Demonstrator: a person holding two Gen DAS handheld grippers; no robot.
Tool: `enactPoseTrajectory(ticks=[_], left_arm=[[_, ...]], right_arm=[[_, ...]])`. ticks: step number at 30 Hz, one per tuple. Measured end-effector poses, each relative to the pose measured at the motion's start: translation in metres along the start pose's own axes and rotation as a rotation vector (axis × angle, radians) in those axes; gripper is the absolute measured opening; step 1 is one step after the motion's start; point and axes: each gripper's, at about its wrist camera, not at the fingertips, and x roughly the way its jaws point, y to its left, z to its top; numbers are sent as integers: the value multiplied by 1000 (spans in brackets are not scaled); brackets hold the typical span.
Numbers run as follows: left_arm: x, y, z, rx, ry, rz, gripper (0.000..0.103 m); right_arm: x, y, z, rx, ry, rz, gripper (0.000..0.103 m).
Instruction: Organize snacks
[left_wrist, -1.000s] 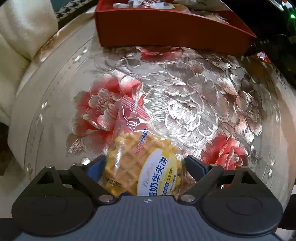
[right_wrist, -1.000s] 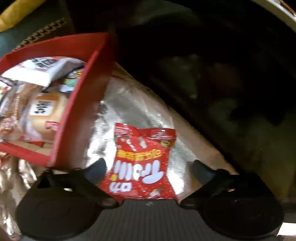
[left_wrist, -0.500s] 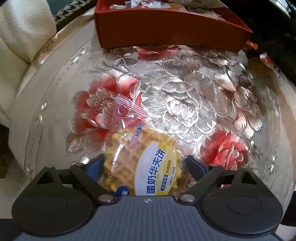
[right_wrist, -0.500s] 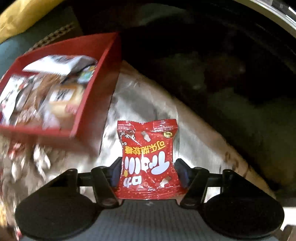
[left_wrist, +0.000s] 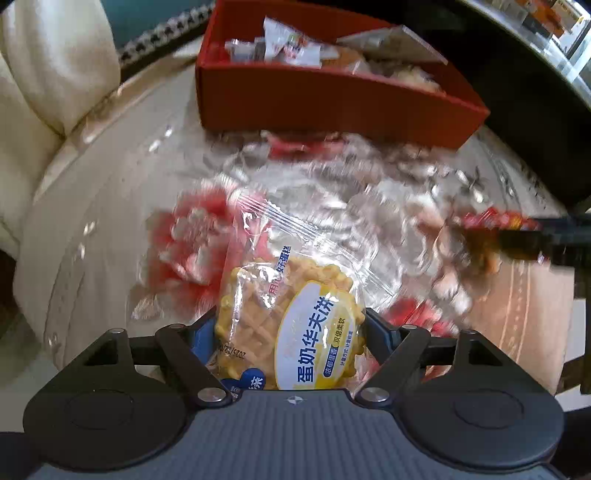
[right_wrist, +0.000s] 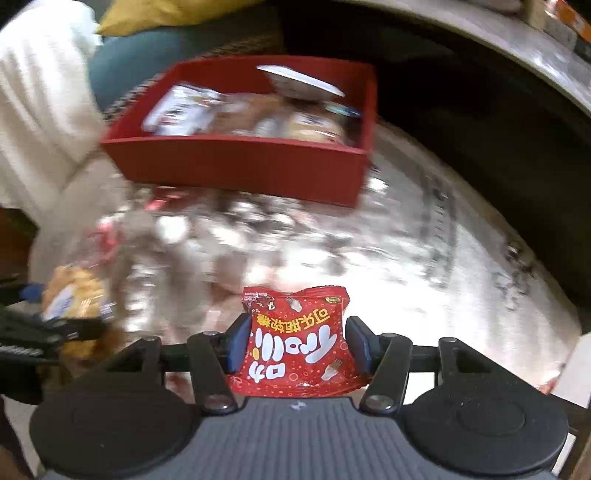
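Left hand-held gripper (left_wrist: 290, 341) closing, pads pressing the waffle pack (left_wrist: 291, 328). Right hand-held gripper (right_wrist: 297, 341) closing, clamped on red candy bag (right_wrist: 295, 343). Red box (right_wrist: 240, 166) on tabletop (right_wrist: 424, 266).

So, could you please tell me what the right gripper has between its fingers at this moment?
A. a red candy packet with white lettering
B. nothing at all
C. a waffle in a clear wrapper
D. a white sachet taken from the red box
A: in the right wrist view the red candy packet sits between the right gripper fingers, which are closing on its sides.
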Motion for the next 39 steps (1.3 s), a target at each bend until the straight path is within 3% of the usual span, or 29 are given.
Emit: enactPoseTrajectory(ticks=[8, 16, 39], left_arm=[[-16, -14, 16, -12, -99, 19, 83], [-21, -18, 35, -25, -162, 40, 83], [-23, -24, 41, -12, -206, 82, 83]], right_arm=[[-18, 34, 7, -2, -95, 45, 52], [-28, 35, 16, 11, -158, 42, 52], [-35, 25, 19, 39, -201, 5, 52]])
